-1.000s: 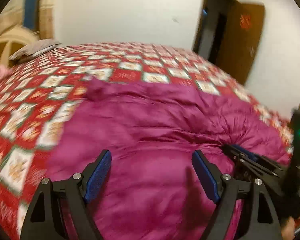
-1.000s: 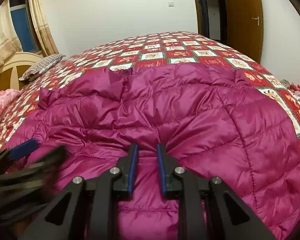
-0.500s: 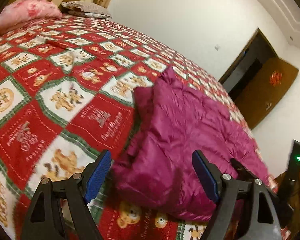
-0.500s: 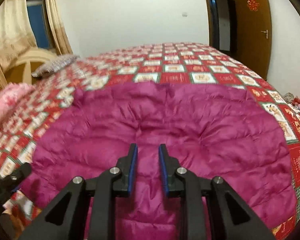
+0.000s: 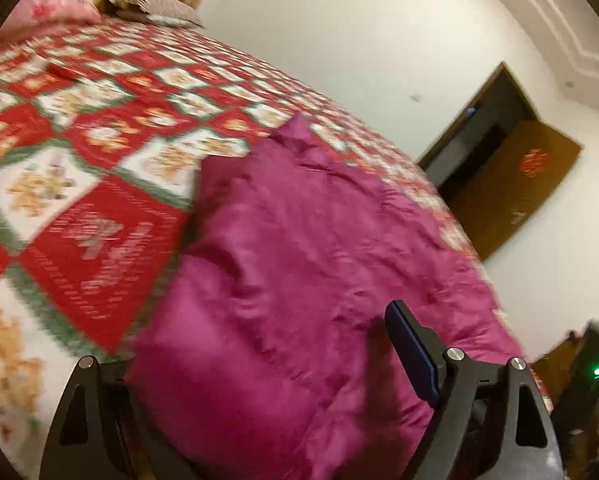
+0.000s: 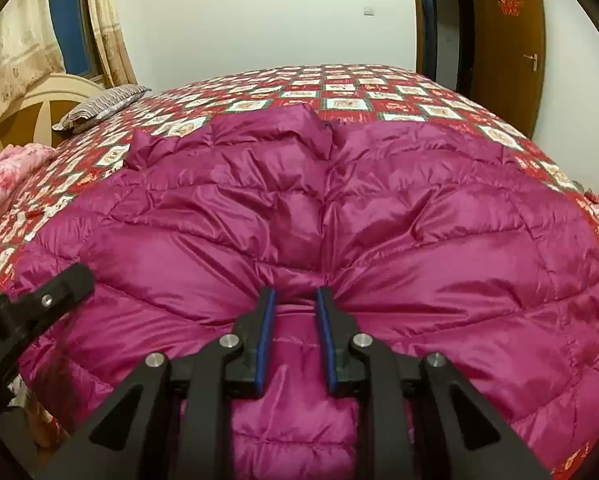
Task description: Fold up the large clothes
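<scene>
Two grippers are working at the near edge of a magenta down jacket [image 6: 339, 208] that is lying spread across a bed covered by a red, white and green patchwork quilt [image 6: 363, 92]. The right gripper [image 6: 295, 300] is sitting at the middle of the jacket's near hem, its blue-lined jaws drawn close together and pinching a ridge of the quilted fabric, with creases fanning outward from the pinch. The left gripper [image 5: 283, 364] is standing at the jacket's left corner with its jaws wide apart; the puffy edge of the jacket [image 5: 307, 280] is bulging up between them and hiding the left finger's pad, while the right finger's blue pad [image 5: 413, 352] is showing clear of the cloth, so the jaws are straddling the fabric without clamping it. In the right wrist view, the left gripper's black frame [image 6: 27, 312] is reaching in over the jacket's left side. A grey striped pillow [image 6: 103, 106] and a pink floral bundle [image 6: 7, 176] are lying near the headboard, and a brown door [image 6: 507, 32] is standing open beyond the bed.
</scene>
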Tool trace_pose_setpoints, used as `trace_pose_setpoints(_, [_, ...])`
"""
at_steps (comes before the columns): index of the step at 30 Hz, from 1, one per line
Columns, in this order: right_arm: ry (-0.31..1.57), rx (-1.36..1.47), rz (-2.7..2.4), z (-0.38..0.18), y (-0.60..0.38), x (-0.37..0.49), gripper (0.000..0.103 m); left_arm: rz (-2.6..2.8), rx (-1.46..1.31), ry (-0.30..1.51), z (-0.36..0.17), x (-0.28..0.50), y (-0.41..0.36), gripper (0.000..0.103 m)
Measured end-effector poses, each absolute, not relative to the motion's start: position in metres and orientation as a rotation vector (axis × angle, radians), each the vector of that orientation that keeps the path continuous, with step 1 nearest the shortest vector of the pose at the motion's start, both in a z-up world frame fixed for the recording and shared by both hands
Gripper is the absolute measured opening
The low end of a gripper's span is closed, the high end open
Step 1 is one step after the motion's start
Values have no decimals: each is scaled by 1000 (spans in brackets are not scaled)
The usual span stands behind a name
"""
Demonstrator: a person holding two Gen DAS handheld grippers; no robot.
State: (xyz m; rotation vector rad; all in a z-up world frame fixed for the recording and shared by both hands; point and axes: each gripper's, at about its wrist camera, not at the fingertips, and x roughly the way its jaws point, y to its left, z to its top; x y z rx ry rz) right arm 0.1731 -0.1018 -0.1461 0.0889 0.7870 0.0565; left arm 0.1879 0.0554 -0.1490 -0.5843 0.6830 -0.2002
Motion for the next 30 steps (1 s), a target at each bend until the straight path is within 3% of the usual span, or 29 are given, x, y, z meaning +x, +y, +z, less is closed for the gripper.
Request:
trace_pose_setpoints(4, [801,123,68,-147,-108,175,24,-301,-578,641,-130,190,51,32])
trace_pose_setpoints(7, [820,192,79,-147,-114,175,25,-377,-559,639,-117,191,50,21])
trace_pose_setpoints(12, [875,352,143,-142,-107,169,25,-442,-539,611,-86,175,66,19])
trace_pose_setpoints(21, [936,502,438,-143,-35,159,24,-391,-231,505,-44,136,72,19])
trace_pose_setpoints(30, [736,596,315,-93,-129,122,27,-456,36,423,-40,121,9,19])
